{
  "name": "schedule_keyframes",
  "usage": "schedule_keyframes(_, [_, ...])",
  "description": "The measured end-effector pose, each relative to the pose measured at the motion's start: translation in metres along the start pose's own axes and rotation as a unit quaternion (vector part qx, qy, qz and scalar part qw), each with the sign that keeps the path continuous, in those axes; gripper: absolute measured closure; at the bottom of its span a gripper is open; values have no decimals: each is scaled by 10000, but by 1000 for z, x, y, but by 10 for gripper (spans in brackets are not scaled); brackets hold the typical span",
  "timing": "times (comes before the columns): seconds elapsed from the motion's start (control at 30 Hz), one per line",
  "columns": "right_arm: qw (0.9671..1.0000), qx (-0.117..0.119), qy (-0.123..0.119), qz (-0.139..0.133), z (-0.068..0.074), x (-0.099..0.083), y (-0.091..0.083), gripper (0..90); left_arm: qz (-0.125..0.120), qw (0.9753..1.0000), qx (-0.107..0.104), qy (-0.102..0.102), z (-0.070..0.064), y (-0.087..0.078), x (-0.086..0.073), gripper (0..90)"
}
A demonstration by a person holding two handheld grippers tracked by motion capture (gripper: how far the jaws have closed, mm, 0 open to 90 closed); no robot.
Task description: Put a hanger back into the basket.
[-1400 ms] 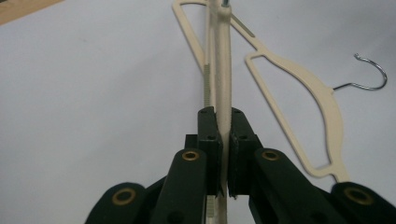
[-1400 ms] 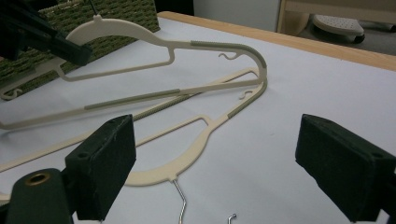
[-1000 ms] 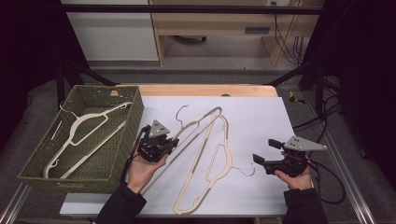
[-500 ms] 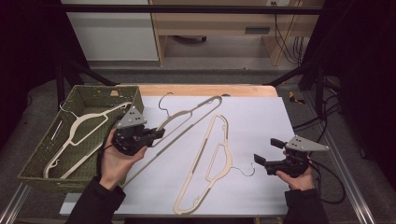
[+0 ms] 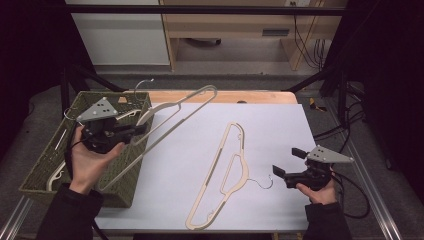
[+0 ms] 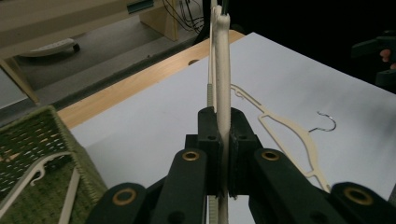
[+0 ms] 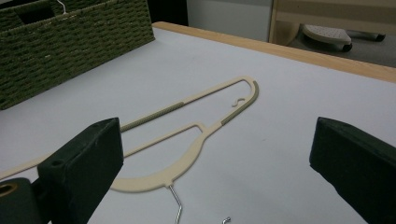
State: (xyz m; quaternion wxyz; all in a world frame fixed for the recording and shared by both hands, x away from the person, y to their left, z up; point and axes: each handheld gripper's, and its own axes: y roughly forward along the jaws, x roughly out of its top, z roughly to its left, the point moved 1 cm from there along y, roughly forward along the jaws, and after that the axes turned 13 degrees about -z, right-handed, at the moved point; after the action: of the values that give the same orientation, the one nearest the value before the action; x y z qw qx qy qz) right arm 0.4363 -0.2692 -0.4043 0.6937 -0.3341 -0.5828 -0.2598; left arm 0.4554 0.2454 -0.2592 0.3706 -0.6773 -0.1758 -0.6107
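At the far left of the table stands a green woven basket [image 5: 40, 172], with a cream hanger [image 5: 60, 167] lying inside it. Above the basket's right half the left gripper [image 5: 134, 131] is held up in the person's left hand [image 5: 90, 160]. Its jaws are pressed together on a second cream hanger [image 5: 172, 119], pinching the hanger's flat neck edge-on, as the left gripper view shows [image 6: 223, 140]. That held hanger is lifted off the table: from the jaws its long bar slants down over the basket's right wall toward the person, while its far end rises up and to the right above the white table top [image 5: 280, 125]. Its wire hook [image 5: 145, 84] stands above the basket's far rim.

Near the middle of the table a third hanger [image 5: 227, 170] lies flat, its wire hook [image 5: 265, 182] pointing right.

Just beside that hook, on the right, the right gripper [image 5: 287, 165] hovers in the right hand [image 5: 317, 187]. Its jaws are spread wide, holding nothing; in the right gripper view the lying hanger [image 7: 196, 128] sits ahead between them, apart from both.
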Motion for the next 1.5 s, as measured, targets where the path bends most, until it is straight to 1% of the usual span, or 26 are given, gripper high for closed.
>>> schedule_keyframes(0.1, [10000, -7, -23, -2, 0, 0, 0, 34, 15, 10000, 59, 27, 12, -7, -1, 860])
schedule_keyframes(0.17, [10000, -3, -22, -7, -1, 0, 0, 34, 21, 9999, 151, -2, 23, -14, -1, 860])
schedule_keyframes(0.2, [10000, -13, -13, 1, 0, -1, 1, 34, 26, 9998, 190, 7, 27, -17, -2, 860])
schedule_keyframes(0.23, [10000, -10, -11, 4, -1, -1, 1, 35, 19, 9998, 215, -25, 30, -18, -2, 860])
schedule_keyframes(0.3, [10000, 8, 0, 24, 0, -1, 1, 35, 48, 9997, 252, 22, 38, -24, -4, 860])
schedule_keyframes(0.37, [10000, 5, -4, 41, 0, -1, 1, 35, 77, 9997, 250, 20, 47, -30, -6, 860])
schedule_keyframes(0.43, [10000, 0, -6, 41, 0, -1, 2, 35, 91, 9996, 261, -72, 57, -34, -9, 860])
schedule_keyframes(0.67, [10000, 2, -12, 76, 0, -2, 2, 34, 210, 9989, 398, -155, 86, -46, -19, 860])
schedule_keyframes(0.83, [10000, 6, -13, 66, 0, -2, 2, 34, 252, 9986, 455, -107, 99, -54, -27, 860])
schedule_keyframes(0.93, [10000, 9, 8, 83, 0, -2, 3, 34, 230, 9984, 501, -88, 107, -59, -32, 860])
schedule_keyframes(0.97, [10000, 2, 27, 81, 1, -2, 3, 34, 199, 9984, 520, -114, 110, -61, -34, 860])
schedule_keyframes(1.0, [10000, 11, -13, 92, 0, -2, 3, 34, 212, 9983, 531, -95, 113, -62, -35, 860])
schedule_keyframes(1.07, [9999, 11, -32, 97, 0, -3, 3, 34, 238, 9980, 571, -122, 119, -65, -39, 859])
schedule_keyframes(1.1, [9999, 11, -30, 97, 0, -3, 3, 34, 261, 9979, 588, -95, 122, -67, -41, 860])
schedule_keyframes(1.13, [10000, 13, -37, 87, 0, -3, 3, 35, 237, 9977, 622, -120, 124, -68, -43, 859])
schedule_keyframes(1.2, [9999, 2, -21, 110, 0, -3, 3, 35, 262, 9973, 672, -116, 130, -71, -47, 860])
schedule_keyframes(1.37, [9999, 15, -22, 111, 0, -3, 4, 34, 282, 9961, 794, -260, 141, -75, -56, 860])
schedule_keyframes(1.4, [9999, 9, -17, 111, 0, -3, 4, 34, 302, 9960, 812, -235, 143, -75, -58, 859])
schedule_keyframes(1.5, [9999, 1, -22, 118, 0, -3, 4, 35, 325, 9954, 861, -250, 148, -78, -63, 860])
